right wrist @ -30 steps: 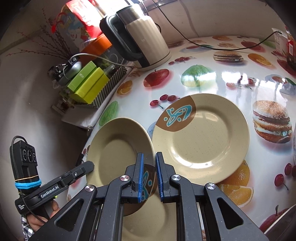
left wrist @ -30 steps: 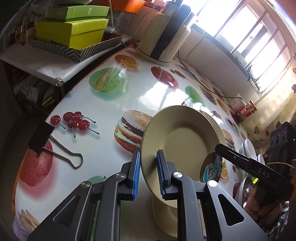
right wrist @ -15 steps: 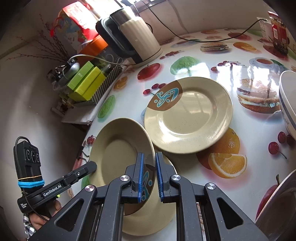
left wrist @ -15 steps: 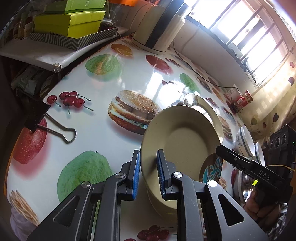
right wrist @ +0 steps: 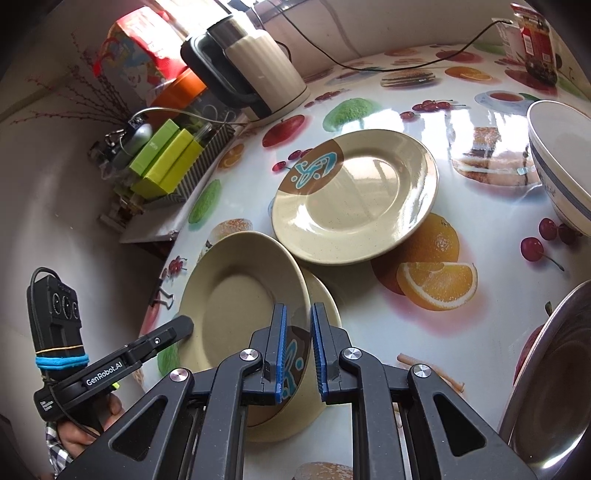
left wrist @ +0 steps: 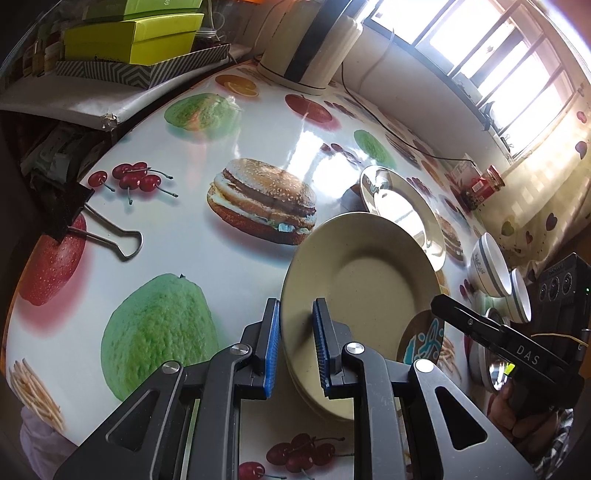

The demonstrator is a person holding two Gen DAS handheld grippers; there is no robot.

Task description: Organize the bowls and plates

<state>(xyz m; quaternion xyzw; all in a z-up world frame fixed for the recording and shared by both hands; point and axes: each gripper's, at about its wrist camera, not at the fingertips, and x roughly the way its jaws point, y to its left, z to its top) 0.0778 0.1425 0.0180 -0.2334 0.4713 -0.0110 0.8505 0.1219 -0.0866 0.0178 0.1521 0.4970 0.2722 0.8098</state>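
Two grippers are clamped on one beige plate (left wrist: 373, 280), which I'm holding tilted over a second plate (right wrist: 325, 295) lying flat under it. Left gripper (left wrist: 294, 345) pinches the plain rim on the side nearest the table edge; right gripper (right wrist: 298, 352) pinches the opp. rim, at the brown patch w/ the teal motif. Both sets of blue pads press on the rim, so both grip firmly.

Outward from the held plate: its far edge is raised, and the lower plate's rim peeks out on the right in the right wrist view. Third plate (right wrist: 354, 195) sits flat just beyond; its near rim overlaps the held plate's far edge in that view, can't tell if touching. White bowl w/ blue band (right wrist: 557, 166) stands further right, apart from the plates. Steel dish (right wrist: 550, 373) at the right border, near my right gripper.

Open room: printed tablecloth (left wrist: 192, 236) is bare to the left of the left gripper, out to the binder clip (left wrist: 92, 221) at the table's edge. Kettle (right wrist: 255, 70) and green boxes (left wrist: 129, 35) are far back, well apart.
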